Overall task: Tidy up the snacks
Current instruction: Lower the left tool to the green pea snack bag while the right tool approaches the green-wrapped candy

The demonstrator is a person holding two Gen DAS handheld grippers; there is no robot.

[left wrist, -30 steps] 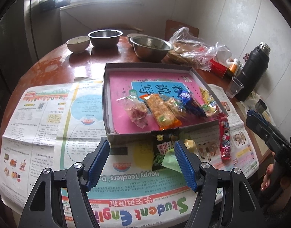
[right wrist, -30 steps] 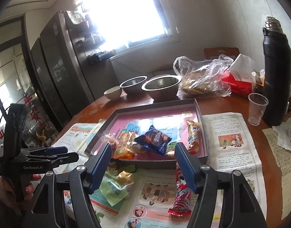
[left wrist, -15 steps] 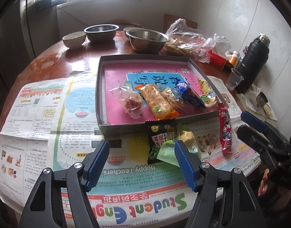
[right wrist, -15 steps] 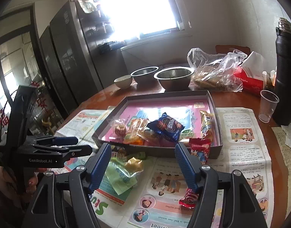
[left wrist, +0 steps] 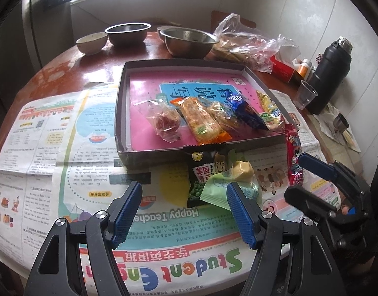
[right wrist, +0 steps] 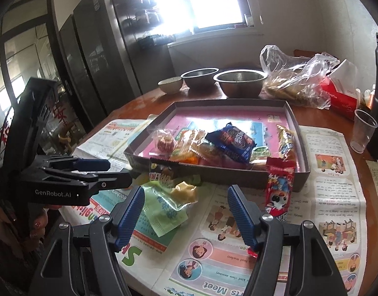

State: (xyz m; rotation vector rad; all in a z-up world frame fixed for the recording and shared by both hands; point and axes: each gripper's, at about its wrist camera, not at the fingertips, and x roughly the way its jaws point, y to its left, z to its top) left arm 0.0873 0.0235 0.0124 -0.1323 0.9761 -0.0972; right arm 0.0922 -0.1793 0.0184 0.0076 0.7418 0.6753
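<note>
A shallow grey box (left wrist: 121,113) (right wrist: 296,125) with a pink bottom holds several snack packs, among them a blue wrapper (left wrist: 246,109) (right wrist: 232,140) and an orange cracker pack (left wrist: 200,120). On the newspaper in front of the box lie a black pea packet (left wrist: 203,172), a light green packet (left wrist: 218,190) (right wrist: 161,209) and a long red packet (left wrist: 293,157) (right wrist: 279,187). My left gripper (left wrist: 184,214) is open and empty above the newspaper, just left of the green packet. My right gripper (right wrist: 186,217) is open and empty between the green and red packets.
Steel bowls (left wrist: 189,40) and a small ceramic bowl (left wrist: 91,42) stand at the back. A plastic bag of food (left wrist: 248,46), a red tissue box (right wrist: 341,96), a clear cup (left wrist: 304,93) and a black thermos (left wrist: 328,74) stand at the right. Newspaper (left wrist: 53,148) covers the table's front.
Both grippers have moved in lower and closer to the loose packets in front of the box. Both stay open and empty.
</note>
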